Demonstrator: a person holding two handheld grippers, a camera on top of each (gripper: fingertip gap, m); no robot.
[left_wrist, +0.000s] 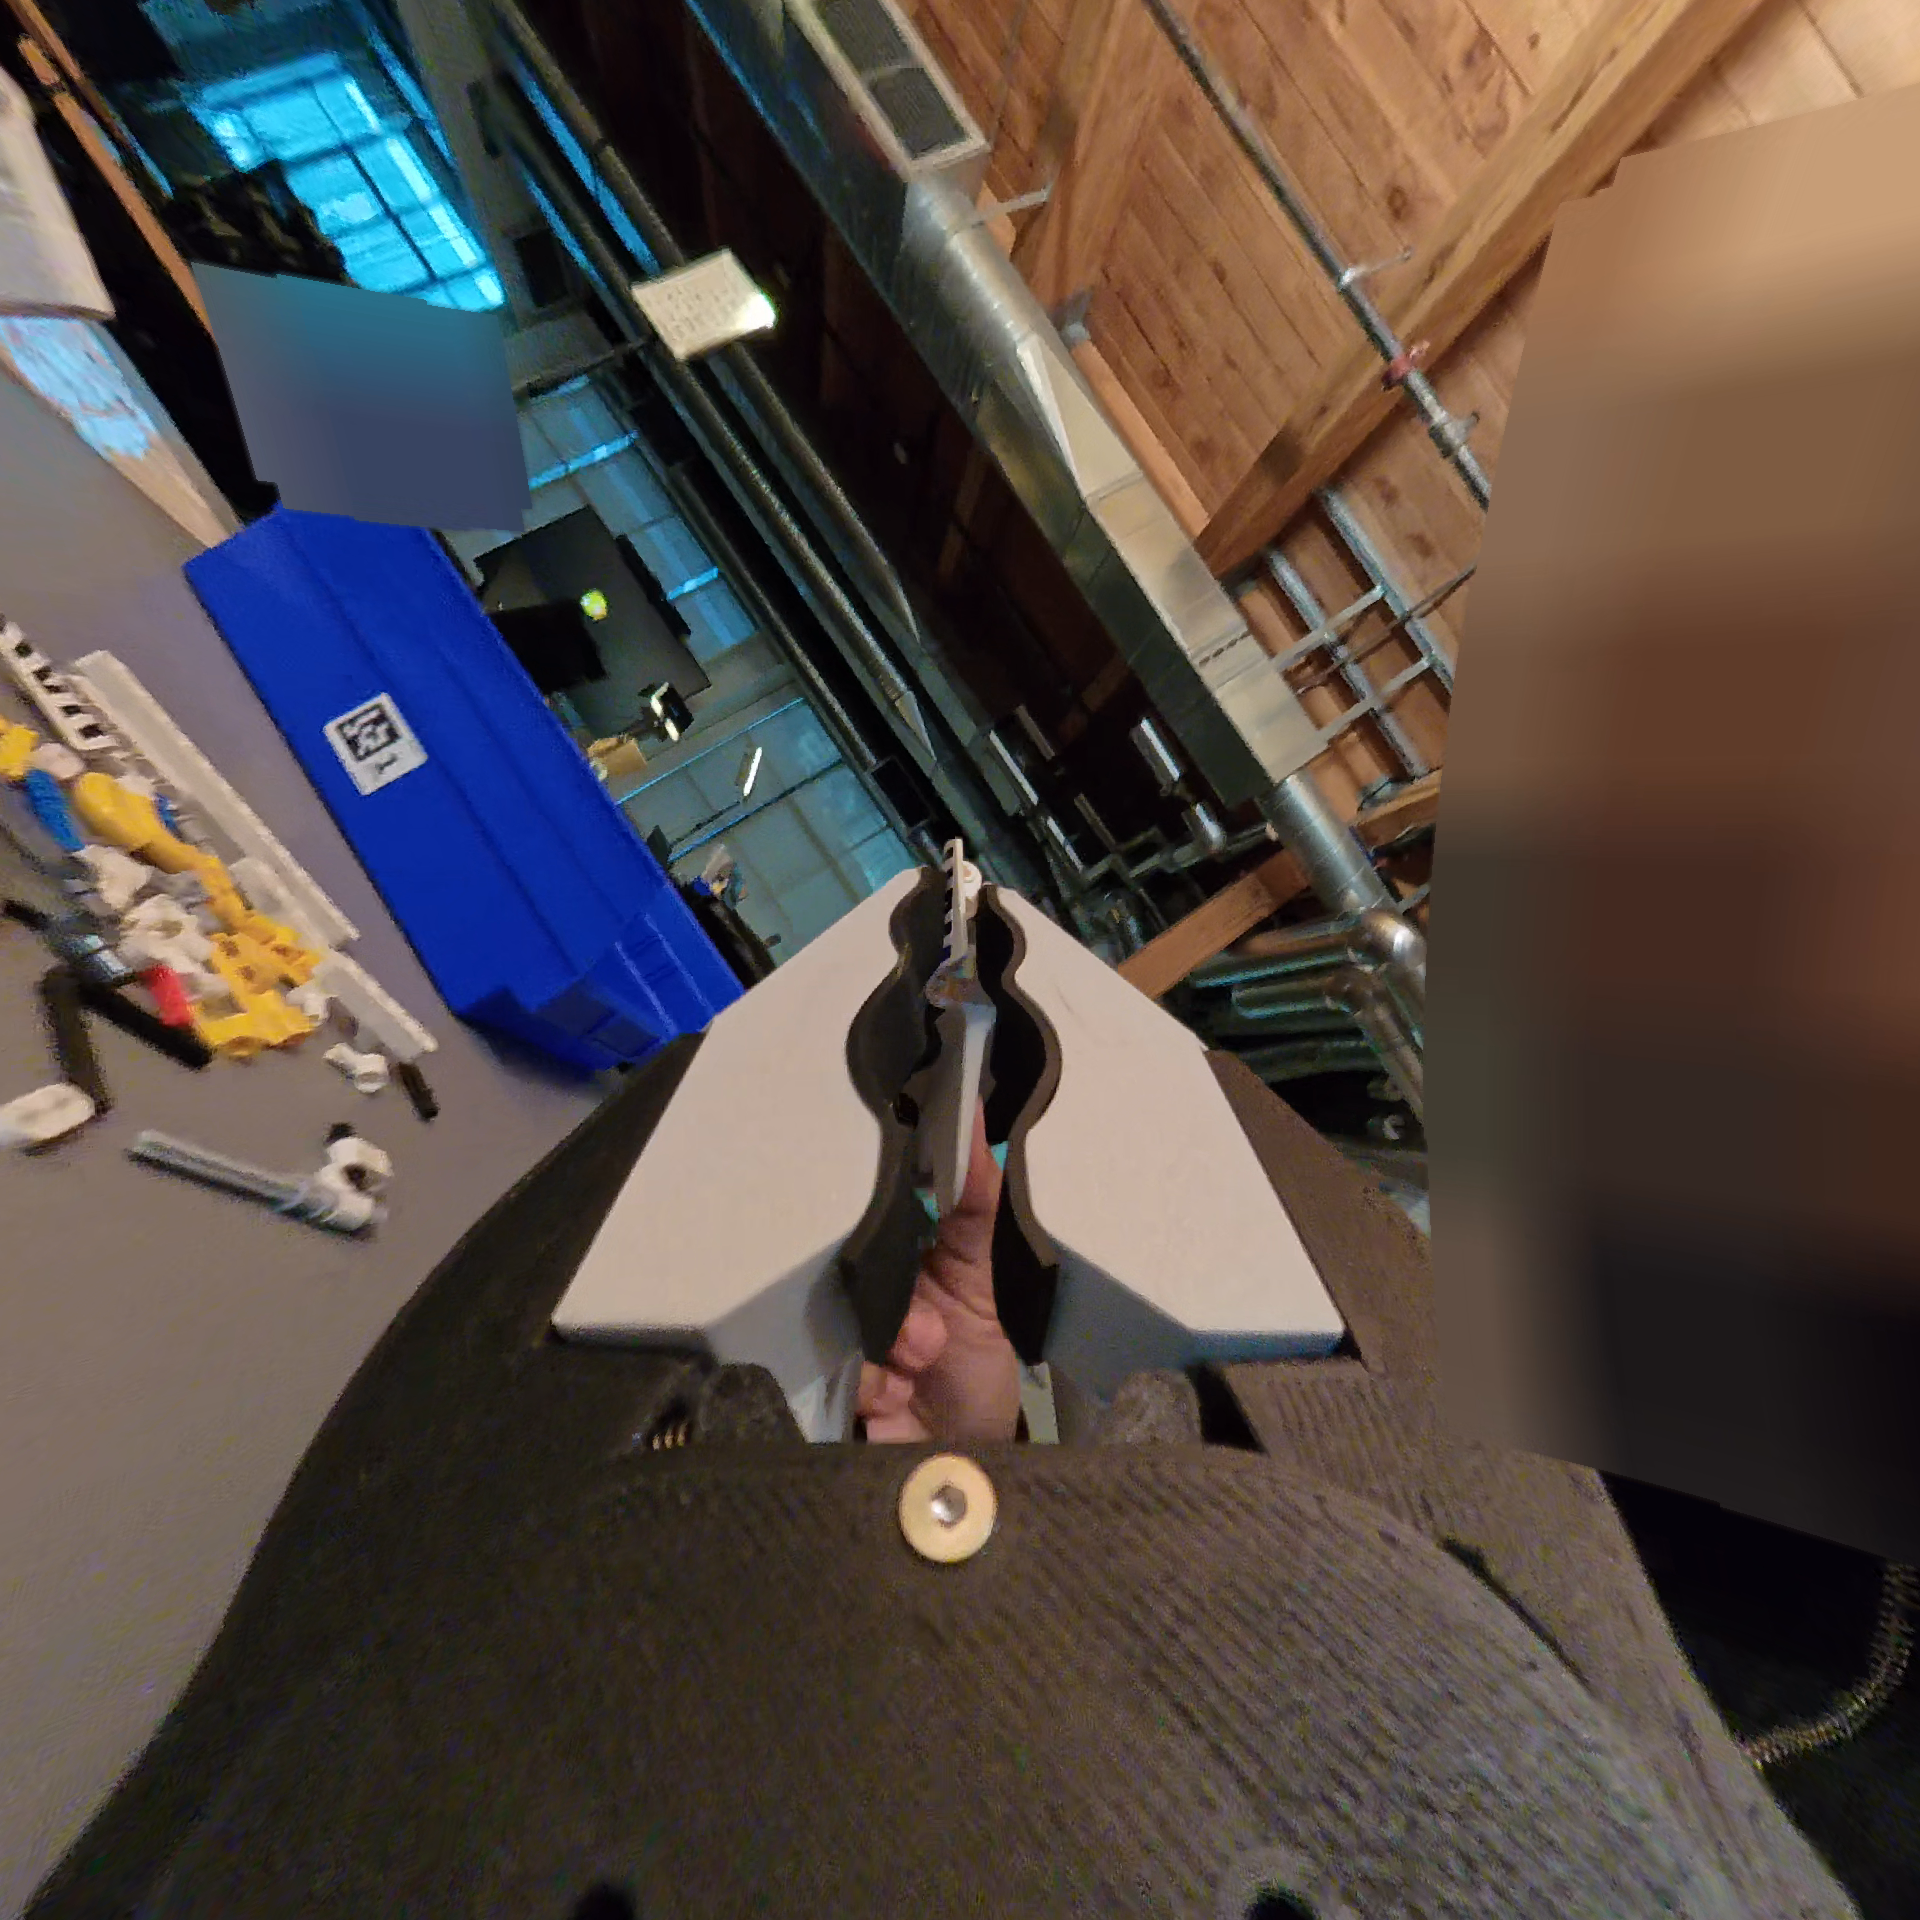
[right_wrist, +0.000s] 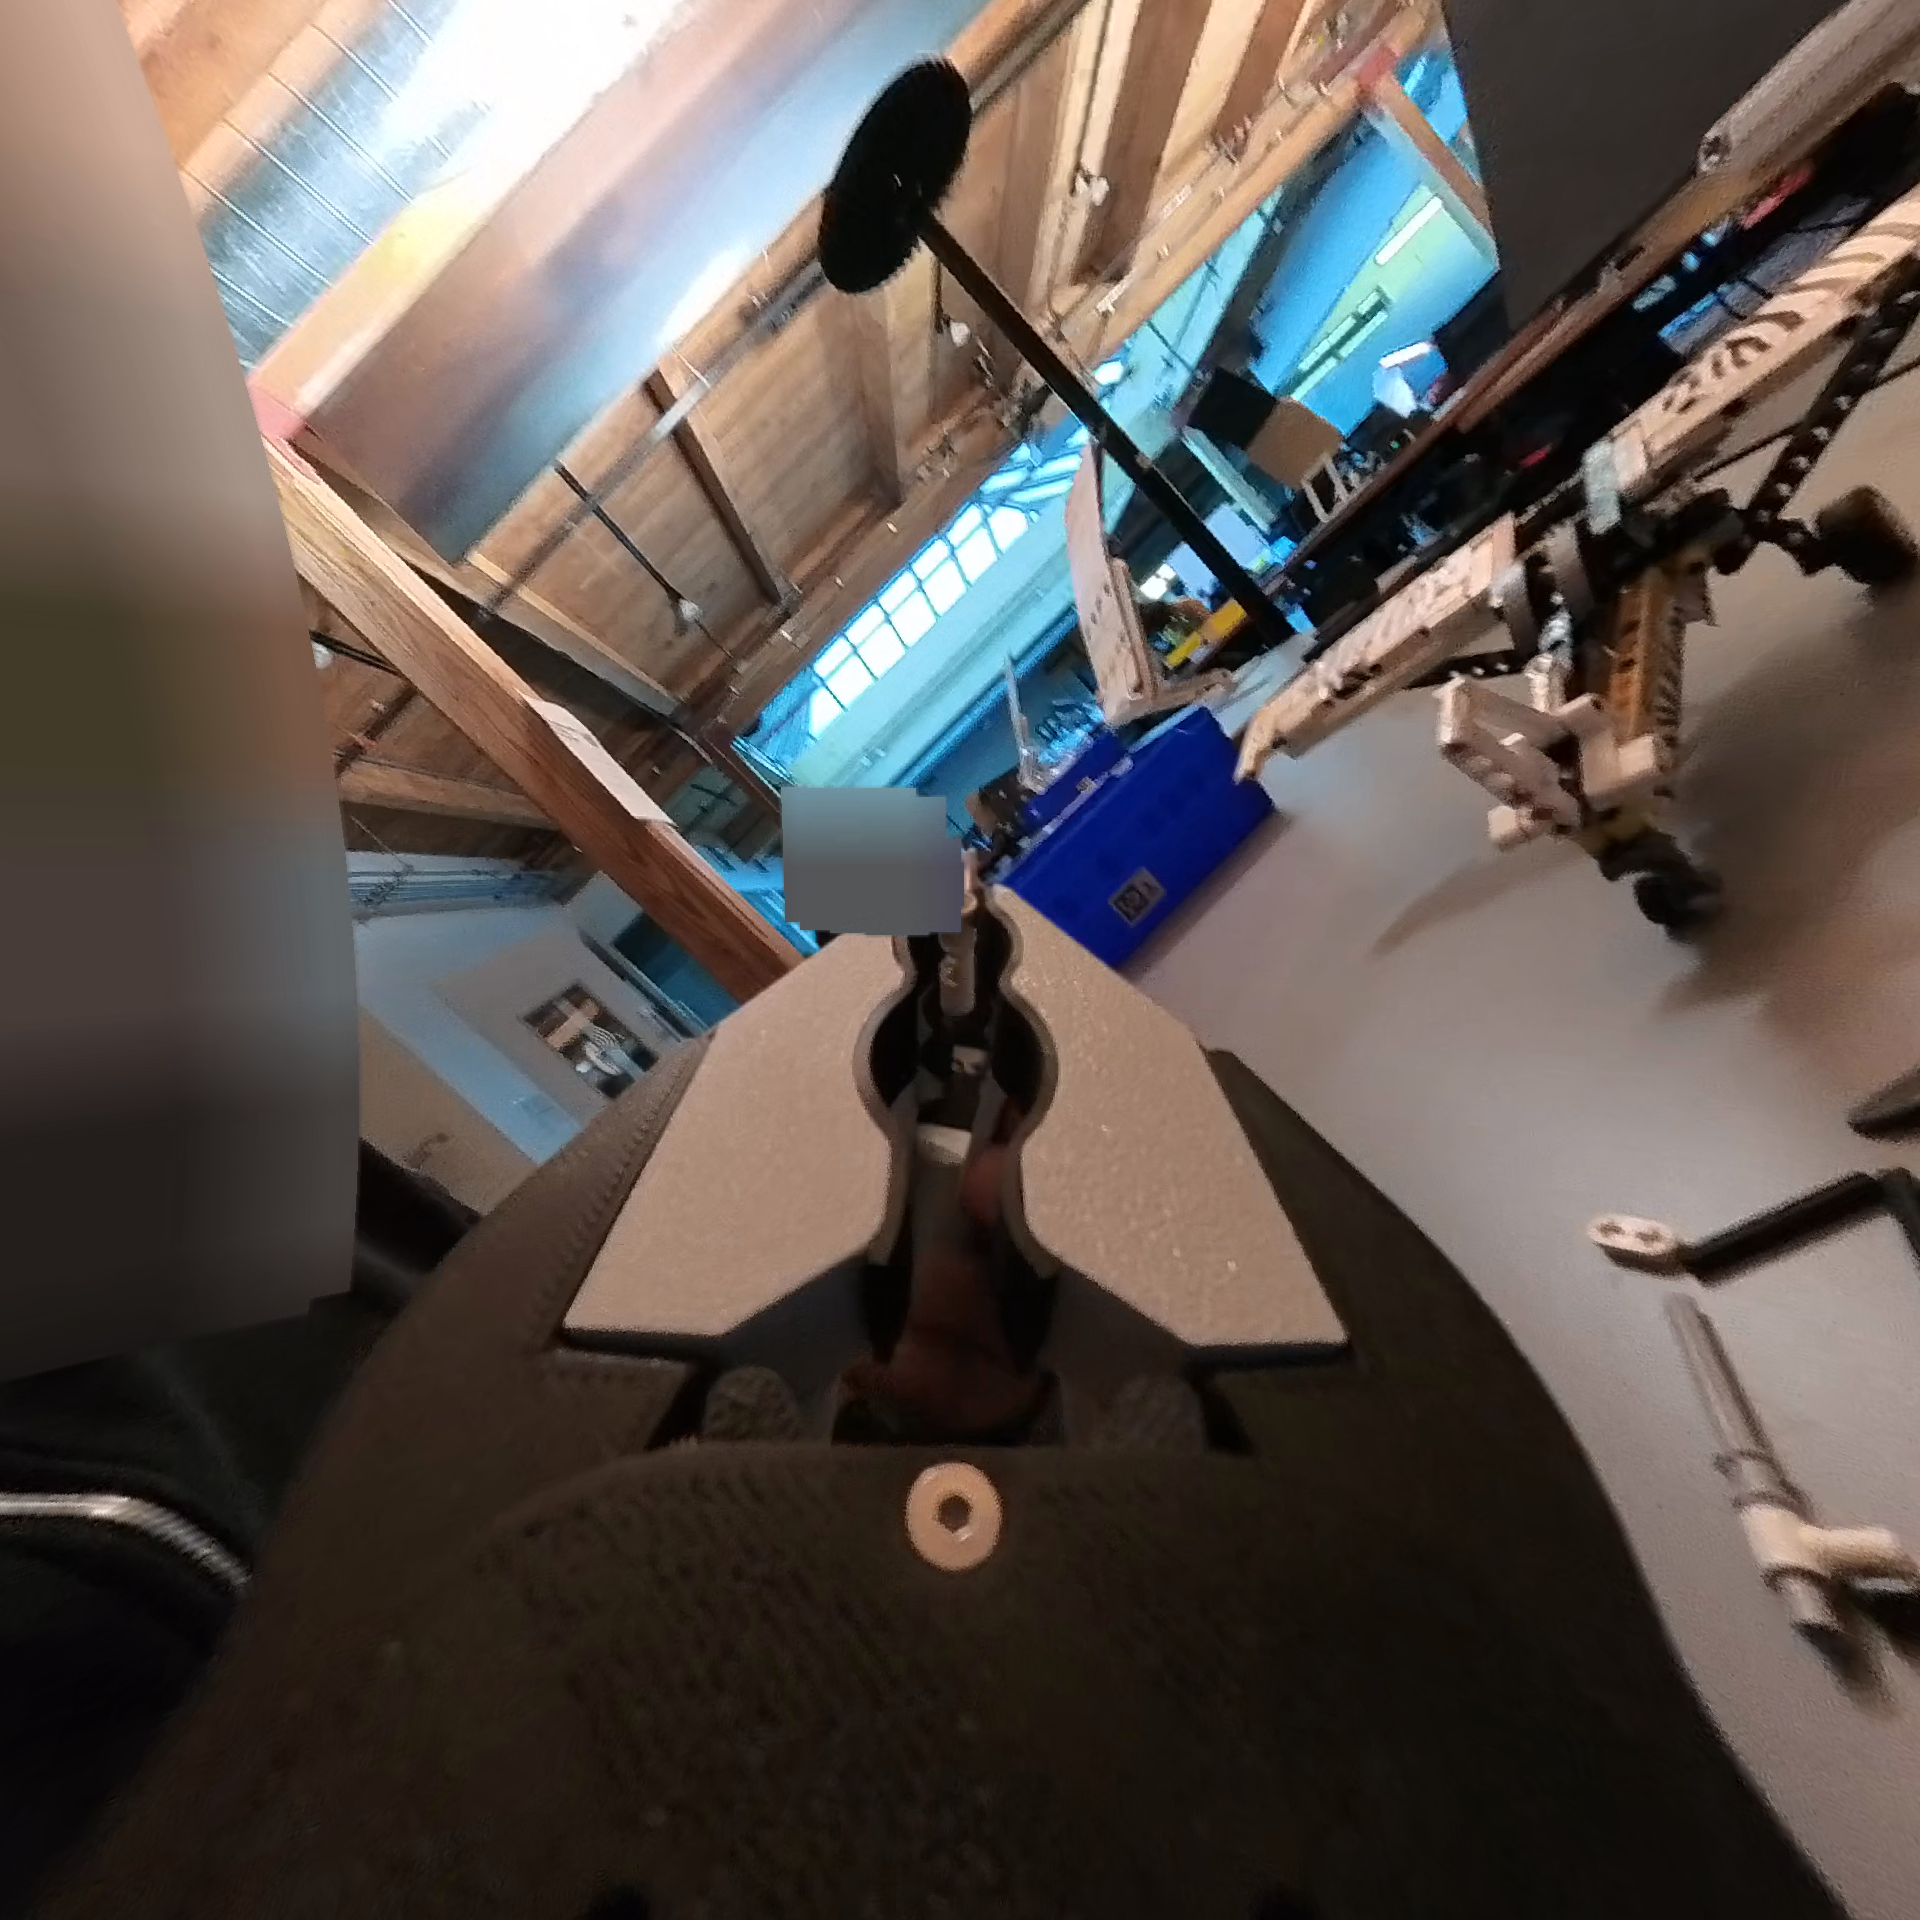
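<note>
Left wrist view, far left: loose building parts (left_wrist: 156, 904) in yellow, white, black, one red, scattered on the grey table (left_wrist: 156, 1403). White toothed strips (left_wrist: 239, 821) lie just beside them. A grey axle with a white connector (left_wrist: 270, 1179) sits apart, nearer the camera. Right of the scatter stands a blue bin (left_wrist: 447, 790), seen from its side wall with a square code sticker; its inside is hidden.

Left gripper (left_wrist: 961, 894): fingers closed on a thin white toothed piece (left_wrist: 958, 914), pinched at the tips, its end poking past them. Gripper is tilted up toward the ceiling ducts, clear of the table.

Right wrist view: right gripper (right_wrist: 971, 914) closed on a slim grey-and-black pin-like part (right_wrist: 956, 977) between the pads; the part's tip is partly covered. Above it, a black gear on a long black axle (right_wrist: 899, 177) stands in the air. Right of the tips, the blue bin (right_wrist: 1132, 852) near the table's far edge, contents not discernible. Farther right, a tan-and-black brick-built model (right_wrist: 1579, 644) stands on the table. A grey axle with white connector (right_wrist: 1756, 1475) and a black rod with a pale lift arm (right_wrist: 1714, 1236) lie at the right edge. Bare table between gripper and model.
</note>
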